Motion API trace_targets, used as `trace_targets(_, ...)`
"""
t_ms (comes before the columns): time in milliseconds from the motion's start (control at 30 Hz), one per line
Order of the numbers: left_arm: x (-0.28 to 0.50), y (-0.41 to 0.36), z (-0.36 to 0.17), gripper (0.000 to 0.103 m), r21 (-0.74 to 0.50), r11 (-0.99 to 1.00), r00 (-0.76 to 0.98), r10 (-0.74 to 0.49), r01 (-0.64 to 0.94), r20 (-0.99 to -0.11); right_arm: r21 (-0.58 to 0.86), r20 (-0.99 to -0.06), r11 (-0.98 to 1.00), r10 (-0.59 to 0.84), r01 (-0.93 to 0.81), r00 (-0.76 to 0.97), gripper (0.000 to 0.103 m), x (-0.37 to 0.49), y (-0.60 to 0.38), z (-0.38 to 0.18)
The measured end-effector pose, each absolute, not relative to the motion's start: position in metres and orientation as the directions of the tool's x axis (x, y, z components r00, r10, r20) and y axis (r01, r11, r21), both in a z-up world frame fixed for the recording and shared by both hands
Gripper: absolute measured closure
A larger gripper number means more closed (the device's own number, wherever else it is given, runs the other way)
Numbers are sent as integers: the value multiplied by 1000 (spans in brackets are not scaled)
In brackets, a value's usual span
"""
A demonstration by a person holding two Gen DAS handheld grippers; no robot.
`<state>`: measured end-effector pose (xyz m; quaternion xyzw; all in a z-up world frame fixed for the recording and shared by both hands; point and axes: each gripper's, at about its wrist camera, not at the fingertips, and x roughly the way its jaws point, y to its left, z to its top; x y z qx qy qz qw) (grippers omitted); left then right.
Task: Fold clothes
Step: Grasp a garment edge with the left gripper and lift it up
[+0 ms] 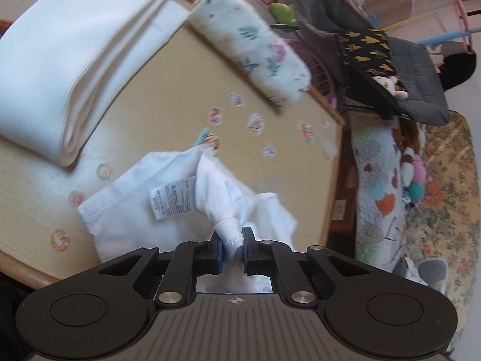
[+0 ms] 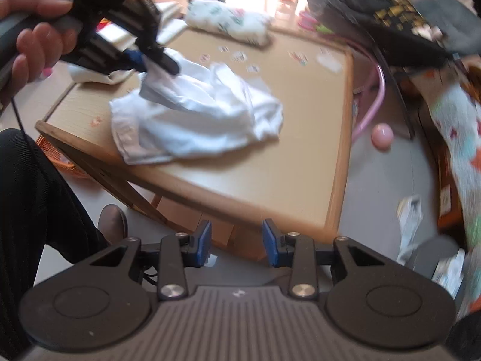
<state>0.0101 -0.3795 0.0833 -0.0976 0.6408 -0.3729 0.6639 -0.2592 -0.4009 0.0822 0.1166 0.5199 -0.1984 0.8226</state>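
A crumpled white garment with a printed care label lies on the low wooden table. My left gripper is shut on a bunched corner of it, with cloth pinched between the blue pads. In the right wrist view the left gripper, held by a hand, lifts that corner at the garment's far left. My right gripper stands open, empty, above the table's near edge and away from the garment.
A folded white cloth lies at the table's far left. A flowered folded bundle sits at the far edge. Dark chairs with clothes, toys and a patterned rug crowd the right. A person's dark-clad leg is left.
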Motion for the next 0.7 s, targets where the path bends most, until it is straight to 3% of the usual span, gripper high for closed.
trace_targets(300,15,-415,139,92,-651,604,-126,-681,459,-721,-82,-897,922,-234,379,375,66,-235,-422,104)
trace_targets(533,32,-439,144,90,-634,609,-90,-684,477,-724,-76,-908,918,-226,390,354,65,-231,-431,93)
trace_targets(600,38,-439,143,86,-631,614,-72,-687,475,-723,-71,-911,918,-218,390,349,65,-232,-432,89)
trace_targets(700,47,-435,141,65,-631,618,-42,-698,469,-715,-74,-915,917,-219,392,340,65,-231,-433,83)
